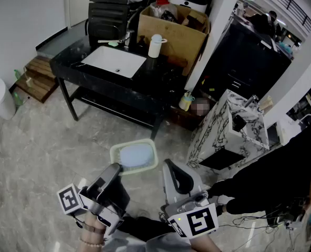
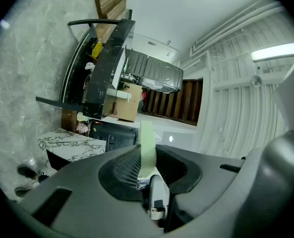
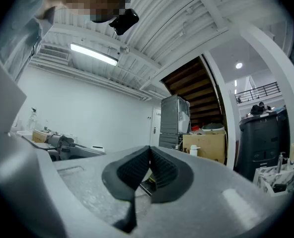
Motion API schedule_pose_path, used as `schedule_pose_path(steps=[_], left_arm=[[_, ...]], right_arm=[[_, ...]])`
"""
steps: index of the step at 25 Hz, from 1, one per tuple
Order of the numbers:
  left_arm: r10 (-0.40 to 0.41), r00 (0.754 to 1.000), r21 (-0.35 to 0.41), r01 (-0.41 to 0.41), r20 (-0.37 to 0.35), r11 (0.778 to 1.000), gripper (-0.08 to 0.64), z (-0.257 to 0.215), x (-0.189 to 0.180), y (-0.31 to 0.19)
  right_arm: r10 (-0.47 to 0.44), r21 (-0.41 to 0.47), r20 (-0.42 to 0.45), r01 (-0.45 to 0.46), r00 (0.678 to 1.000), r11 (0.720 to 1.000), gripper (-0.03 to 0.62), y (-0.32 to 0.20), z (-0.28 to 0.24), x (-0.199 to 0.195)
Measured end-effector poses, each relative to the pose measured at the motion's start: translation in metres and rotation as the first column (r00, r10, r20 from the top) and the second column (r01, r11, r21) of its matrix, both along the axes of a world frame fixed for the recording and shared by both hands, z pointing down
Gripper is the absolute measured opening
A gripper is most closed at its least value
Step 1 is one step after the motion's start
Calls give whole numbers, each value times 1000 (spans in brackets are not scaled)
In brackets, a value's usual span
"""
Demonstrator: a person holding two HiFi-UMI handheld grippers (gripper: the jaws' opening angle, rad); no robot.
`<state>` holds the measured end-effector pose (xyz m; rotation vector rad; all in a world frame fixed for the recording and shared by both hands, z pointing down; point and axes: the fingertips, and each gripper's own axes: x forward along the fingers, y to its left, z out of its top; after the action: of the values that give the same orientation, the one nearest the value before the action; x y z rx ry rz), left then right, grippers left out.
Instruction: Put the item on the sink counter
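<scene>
A pale green dish (image 1: 136, 155) with a light blue pad lying in it hangs above the floor in the head view. My left gripper (image 1: 115, 170) is shut on its near rim. In the left gripper view the dish's thin green edge (image 2: 147, 148) stands pinched between the jaws. The black sink counter (image 1: 87, 50) with its white basin (image 1: 116, 61) stands farther off at the top; it also shows tilted in the left gripper view as the counter (image 2: 103, 78). My right gripper (image 1: 169, 168) is beside the dish, shut with nothing in it; its jaws (image 3: 149, 168) meet.
A white bottle (image 1: 155, 45) and a cardboard box (image 1: 171, 29) stand at the counter's right end. A marble-patterned cabinet (image 1: 226, 133) is at the right, wooden steps (image 1: 37, 77) and a white bin (image 1: 0, 98) at the left. Grey stone floor lies between.
</scene>
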<state>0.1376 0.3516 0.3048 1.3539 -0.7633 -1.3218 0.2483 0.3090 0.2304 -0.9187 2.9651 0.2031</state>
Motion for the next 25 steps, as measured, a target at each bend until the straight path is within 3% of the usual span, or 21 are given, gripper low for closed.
schedule_pose_path(steps=[25], left_arm=[[-1, 1000, 8, 1, -1, 1000, 87, 6, -21, 21]], right_arm=[[12, -13, 26, -11, 1000, 1000, -3, 19, 4, -17]])
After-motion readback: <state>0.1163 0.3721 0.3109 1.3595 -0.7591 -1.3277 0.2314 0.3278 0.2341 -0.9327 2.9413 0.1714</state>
